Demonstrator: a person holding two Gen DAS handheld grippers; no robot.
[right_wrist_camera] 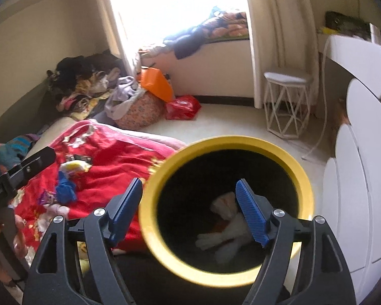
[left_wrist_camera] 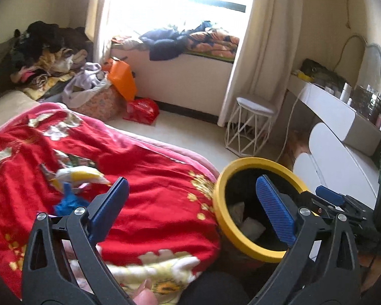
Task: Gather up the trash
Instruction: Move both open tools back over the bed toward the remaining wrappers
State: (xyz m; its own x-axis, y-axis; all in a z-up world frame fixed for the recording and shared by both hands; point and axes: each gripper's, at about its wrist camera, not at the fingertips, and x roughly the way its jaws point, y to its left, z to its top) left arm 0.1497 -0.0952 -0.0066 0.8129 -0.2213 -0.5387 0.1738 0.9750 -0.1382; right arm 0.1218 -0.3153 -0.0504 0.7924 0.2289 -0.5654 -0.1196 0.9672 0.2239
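A black bin with a yellow rim (left_wrist_camera: 222,218) (right_wrist_camera: 155,239) stands beside the bed and holds white crumpled paper (right_wrist_camera: 228,226). On the red blanket (left_wrist_camera: 152,178) (right_wrist_camera: 109,162) lie a yellow-white wrapper (left_wrist_camera: 81,174) (right_wrist_camera: 75,166) and a blue crumpled piece (left_wrist_camera: 68,202) (right_wrist_camera: 64,189). My left gripper (left_wrist_camera: 190,198) is open and empty above the blanket's edge and the bin. My right gripper (right_wrist_camera: 189,195) is open and empty right over the bin's mouth. Its tip also shows in the left wrist view (left_wrist_camera: 329,195).
A white wire stool (left_wrist_camera: 250,127) (right_wrist_camera: 287,104), a white dresser (left_wrist_camera: 343,137) (right_wrist_camera: 363,178), a laundry basket (left_wrist_camera: 99,101) (right_wrist_camera: 137,111), an orange bag (left_wrist_camera: 122,78) and a red bag (left_wrist_camera: 141,110) stand on the floor. Clothes pile at the bed's head (left_wrist_camera: 43,50).
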